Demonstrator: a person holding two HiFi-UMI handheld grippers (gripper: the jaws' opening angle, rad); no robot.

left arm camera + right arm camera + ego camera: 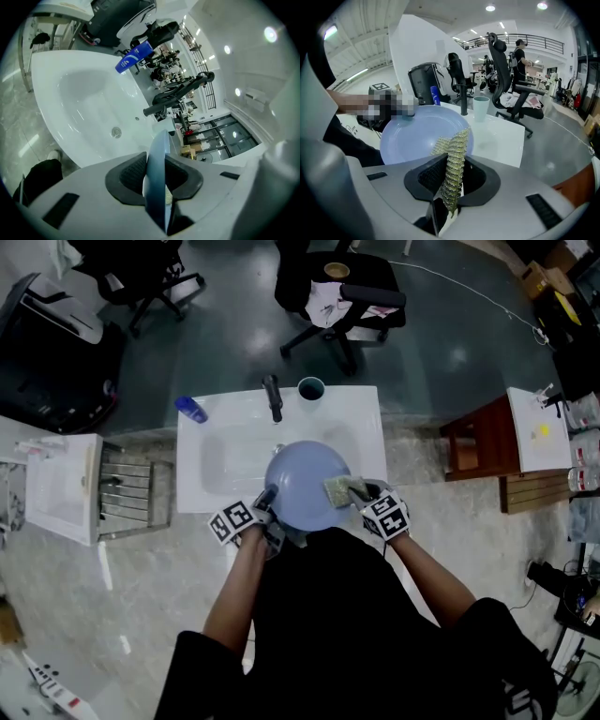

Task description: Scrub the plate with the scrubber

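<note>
In the head view, a person stands at a white sink (367,432) and holds a pale blue plate (302,482) over its near edge. The left gripper (265,502) has the plate by its left rim, and the right gripper (359,492) holds a yellow-green scrubber (337,489) against the plate's right side. A dark faucet (273,397) and a cup (311,388) stand at the back of the sink, with a blue bottle (190,409) lying at its back left corner. In the left gripper view, the plate is seen edge-on and upright between the jaws, and both pads are closed on its rim. The basin and its drain (116,132) lie beyond, with the bottle on the far ledge. In the right gripper view, the jaws are clamped on the scrubber, which stands upright between the pads with its upper end reaching the plate's face. The plate tilts toward this camera, with the faucet, the cup and the bottle behind it.
</note>
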